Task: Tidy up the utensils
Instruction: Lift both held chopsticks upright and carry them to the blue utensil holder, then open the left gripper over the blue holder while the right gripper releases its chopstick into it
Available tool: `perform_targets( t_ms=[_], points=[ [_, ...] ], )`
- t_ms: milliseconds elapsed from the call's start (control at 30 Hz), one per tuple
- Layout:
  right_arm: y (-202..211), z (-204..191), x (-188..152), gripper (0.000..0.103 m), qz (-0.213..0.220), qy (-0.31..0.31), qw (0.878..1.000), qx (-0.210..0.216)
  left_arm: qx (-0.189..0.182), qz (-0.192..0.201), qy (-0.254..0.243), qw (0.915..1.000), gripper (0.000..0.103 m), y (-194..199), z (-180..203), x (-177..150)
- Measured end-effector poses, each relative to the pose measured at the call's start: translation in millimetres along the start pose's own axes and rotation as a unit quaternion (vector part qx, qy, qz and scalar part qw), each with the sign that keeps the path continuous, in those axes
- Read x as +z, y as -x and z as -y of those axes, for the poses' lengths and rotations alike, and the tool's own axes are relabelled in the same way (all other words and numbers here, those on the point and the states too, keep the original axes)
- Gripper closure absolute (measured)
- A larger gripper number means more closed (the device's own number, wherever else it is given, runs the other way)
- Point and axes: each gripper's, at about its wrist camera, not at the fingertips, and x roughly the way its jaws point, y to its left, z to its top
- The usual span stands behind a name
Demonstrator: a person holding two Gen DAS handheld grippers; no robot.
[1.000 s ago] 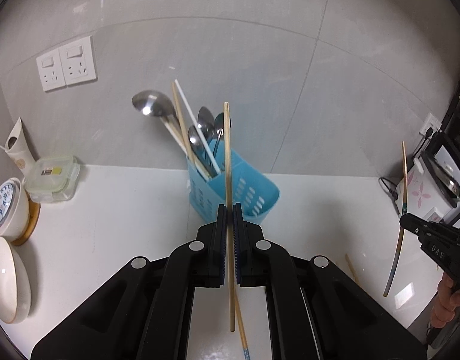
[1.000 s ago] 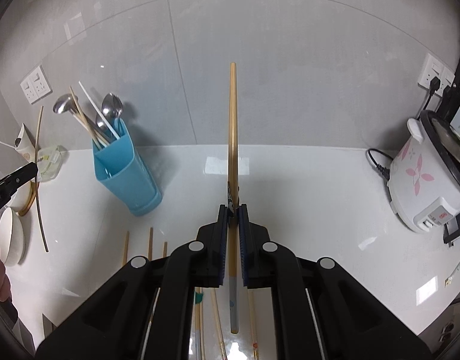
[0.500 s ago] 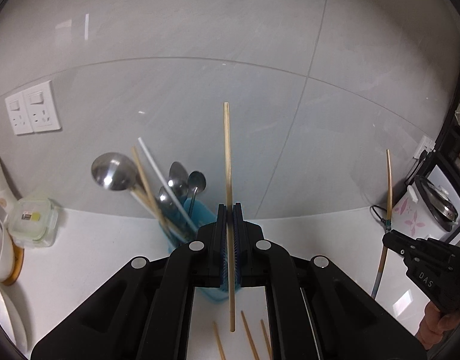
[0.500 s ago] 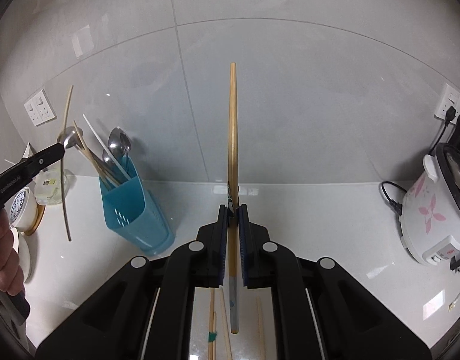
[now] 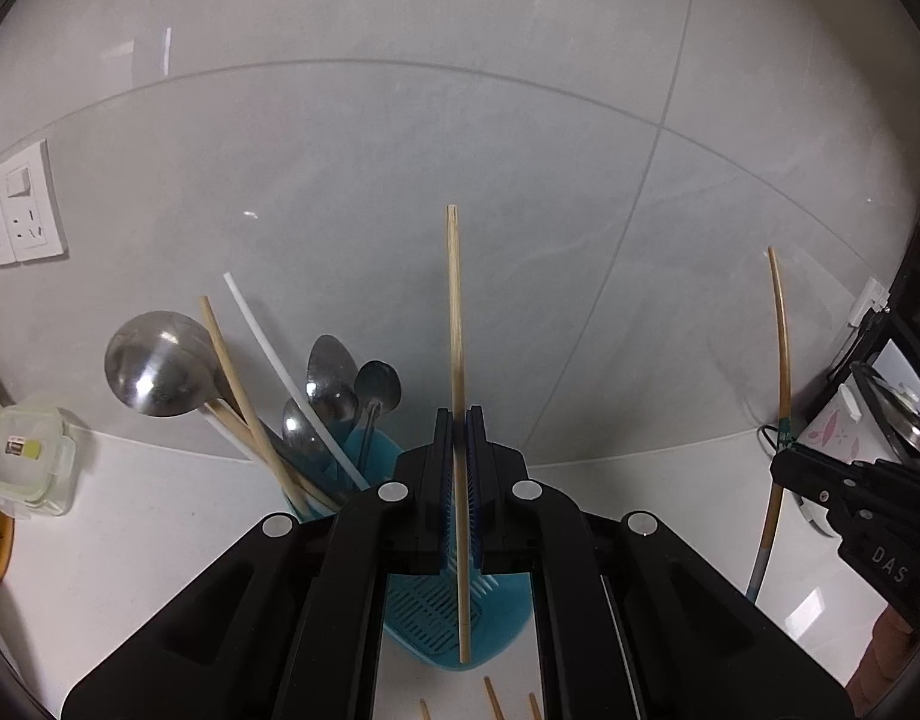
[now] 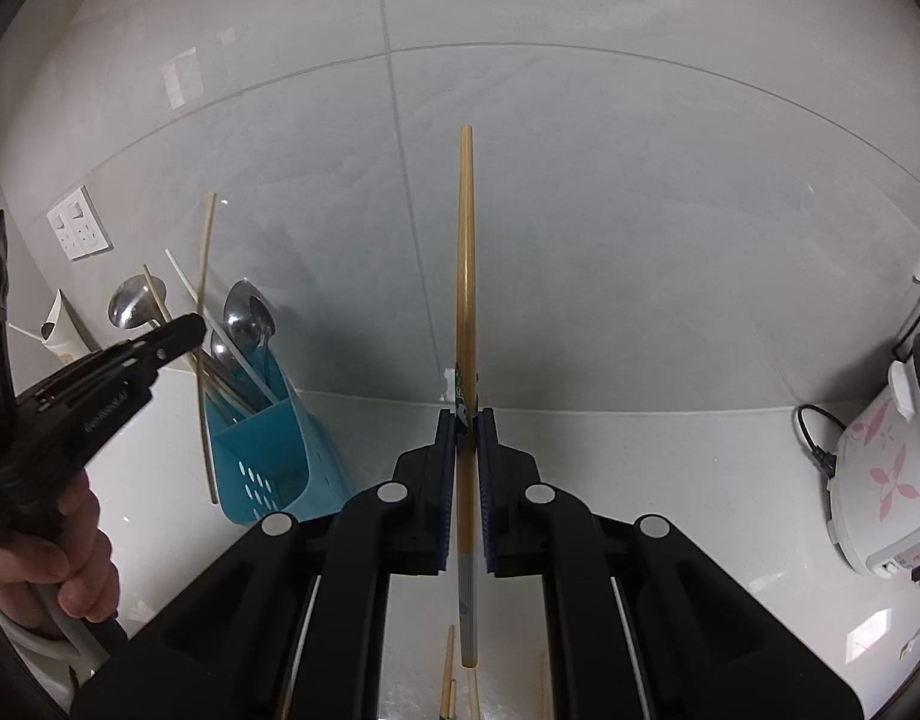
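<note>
My left gripper (image 5: 458, 420) is shut on a plain wooden chopstick (image 5: 455, 312), held upright just above and in front of the blue utensil holder (image 5: 447, 612). The holder has a ladle (image 5: 153, 363), spoons and chopsticks in it. My right gripper (image 6: 469, 420) is shut on a thicker bamboo chopstick (image 6: 466, 252) with a painted lower end, upright, to the right of the holder (image 6: 267, 450). Each gripper shows in the other's view, the right one in the left wrist view (image 5: 784, 468) and the left one in the right wrist view (image 6: 189, 330).
Several loose chopsticks (image 6: 446, 678) lie on the white counter (image 6: 670, 468) below the grippers. A rice cooker (image 6: 886, 480) stands at the right. A lidded plastic box (image 5: 27, 462) and wall sockets (image 5: 18, 213) are at the left by the tiled wall.
Both grippers have risen with their chopsticks. The left gripper has moved closer over the blue holder, which now sits right under its fingers.
</note>
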Motion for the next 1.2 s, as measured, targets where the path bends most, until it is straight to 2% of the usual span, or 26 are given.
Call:
perform_targets(
  t_ms=[100,167,200,233,300,333,500,567,633,900,1200],
  points=[
    [-9,-7,4,0.096,-0.003,0.005,1.000,0.004,0.011,-0.011,0.003,0.9999,0.096,-11,-2,-3],
    [-16,-11,5,0.096,-0.006,0.009,1.000,0.007,0.012,-0.025,0.006,0.9996,0.081,-17,-6,-4],
    [-18,-13,6,0.096,-0.008,0.010,1.000,0.008,0.014,-0.027,0.008,0.9995,0.069,-17,-7,-5],
    [-21,-15,7,0.096,-0.010,0.010,1.000,0.011,0.019,-0.027,0.013,0.9993,0.061,-17,-10,-6],
    [-26,-19,9,0.096,-0.012,0.011,1.000,0.014,0.021,-0.027,0.017,0.9993,0.058,-13,-15,-7],
    [-28,-21,10,0.096,-0.012,0.011,1.000,0.017,0.025,-0.029,0.017,0.9991,0.050,-11,-17,-7],
    [-32,-31,18,0.096,-0.006,0.009,0.999,0.035,0.048,-0.029,0.021,0.9982,0.029,6,-27,-6],
    [-31,-37,22,0.096,0.000,0.008,0.999,0.045,0.057,-0.025,0.023,0.9978,0.027,17,-32,-7],
    [-30,-43,26,0.096,0.009,0.006,0.998,0.056,0.063,-0.027,0.027,0.9973,0.018,27,-38,-8],
    [-19,-67,44,0.096,0.037,0.001,0.994,0.101,0.085,-0.025,0.047,0.9949,0.007,58,-63,-13],
    [-31,-91,45,0.096,0.057,0.009,0.989,0.137,0.102,-0.036,0.064,0.9921,0.006,57,-87,-22]
  ],
)
